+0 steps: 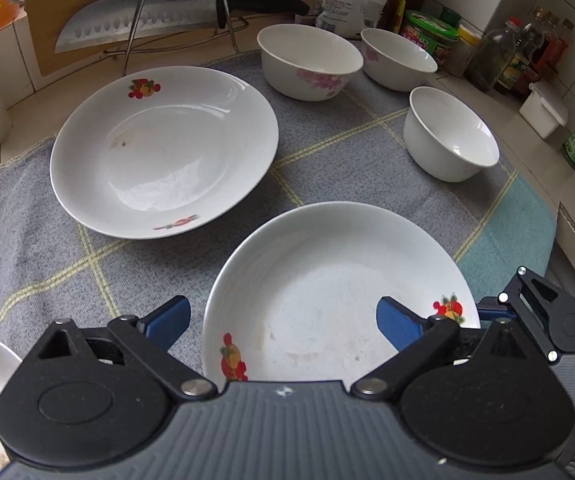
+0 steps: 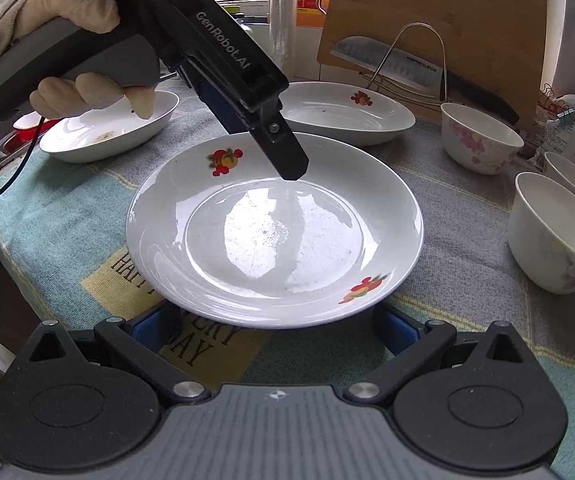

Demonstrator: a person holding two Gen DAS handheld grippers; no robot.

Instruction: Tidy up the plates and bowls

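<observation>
Two plates lie near each other on the checked cloth (image 1: 39, 248). The left gripper (image 1: 283, 320), jaws spread wide and empty, straddles the near plate (image 1: 327, 280)'s rim; the right gripper (image 2: 275, 326) waits spread beside it. Next, likely pinch that rim and stack it on the far plate (image 1: 163, 148).

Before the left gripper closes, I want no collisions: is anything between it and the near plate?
Nothing visible. The left gripper is open over the near plate; the right gripper waits at the plate's opposite edge.
</observation>
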